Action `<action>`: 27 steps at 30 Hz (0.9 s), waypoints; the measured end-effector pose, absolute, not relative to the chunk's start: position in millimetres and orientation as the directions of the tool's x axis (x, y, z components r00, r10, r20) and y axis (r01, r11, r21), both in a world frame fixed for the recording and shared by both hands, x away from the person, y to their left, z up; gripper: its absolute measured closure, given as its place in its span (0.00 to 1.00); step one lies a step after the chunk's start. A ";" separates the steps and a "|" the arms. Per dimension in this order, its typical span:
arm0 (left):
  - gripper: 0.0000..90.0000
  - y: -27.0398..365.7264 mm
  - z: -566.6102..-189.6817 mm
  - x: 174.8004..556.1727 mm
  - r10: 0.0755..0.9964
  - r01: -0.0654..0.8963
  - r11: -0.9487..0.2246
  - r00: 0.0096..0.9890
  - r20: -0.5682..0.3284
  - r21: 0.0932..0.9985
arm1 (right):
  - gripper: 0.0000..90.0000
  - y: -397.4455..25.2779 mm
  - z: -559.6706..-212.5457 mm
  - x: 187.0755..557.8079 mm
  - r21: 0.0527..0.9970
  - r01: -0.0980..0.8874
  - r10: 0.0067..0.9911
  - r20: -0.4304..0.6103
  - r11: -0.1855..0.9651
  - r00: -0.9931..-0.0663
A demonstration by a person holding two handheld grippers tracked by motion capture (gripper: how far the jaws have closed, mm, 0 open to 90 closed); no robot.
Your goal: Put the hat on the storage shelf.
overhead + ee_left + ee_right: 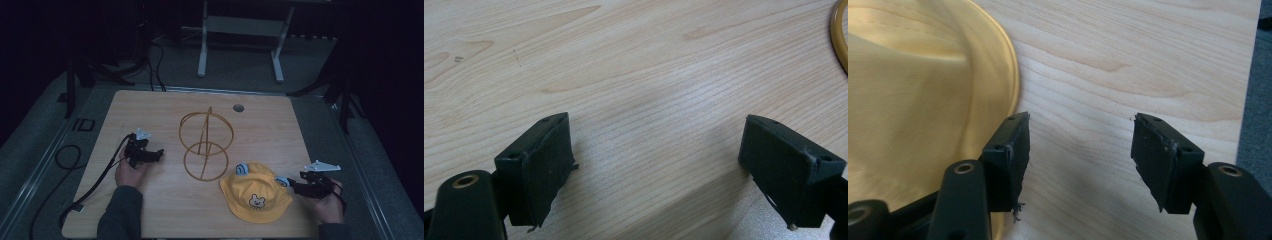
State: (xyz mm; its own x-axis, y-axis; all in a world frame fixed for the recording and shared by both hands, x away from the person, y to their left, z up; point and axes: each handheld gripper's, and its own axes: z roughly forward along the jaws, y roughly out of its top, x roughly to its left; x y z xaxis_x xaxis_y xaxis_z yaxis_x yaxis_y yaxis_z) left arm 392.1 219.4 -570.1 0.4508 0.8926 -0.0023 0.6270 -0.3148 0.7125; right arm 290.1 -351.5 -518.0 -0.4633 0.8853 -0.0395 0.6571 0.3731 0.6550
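While grippers open, hat rests.

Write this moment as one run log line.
left claw: open, empty | right claw: open, beside yellow hat | wire stand: upright, untouched

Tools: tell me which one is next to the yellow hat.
The right tool, open at the yellow hat's right brim. The left tool is across the table, left of the wire stand.

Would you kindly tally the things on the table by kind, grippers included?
Yellow hat: 1
Gold wire stand: 1
Hand-held grippers: 2, the left gripper and the right gripper, both open
Total: 4
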 end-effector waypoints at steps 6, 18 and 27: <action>0.15 219.2 -570.2 392.1 0.893 0.627 -0.313 0.450 -0.004 0.714 | 0.44 -351.4 -505.2 287.0 0.639 0.639 0.854 -0.056 0.429 -0.517; 0.15 219.3 -570.0 392.1 0.893 0.628 -0.313 0.450 -0.004 0.712 | 0.44 -349.8 -475.3 275.8 0.618 0.593 0.800 -0.100 0.516 -0.591; 0.15 219.3 -570.0 392.1 0.893 0.628 -0.313 0.450 -0.004 0.712 | 0.46 -345.1 -457.5 271.0 0.613 0.560 0.765 -0.118 0.557 -0.633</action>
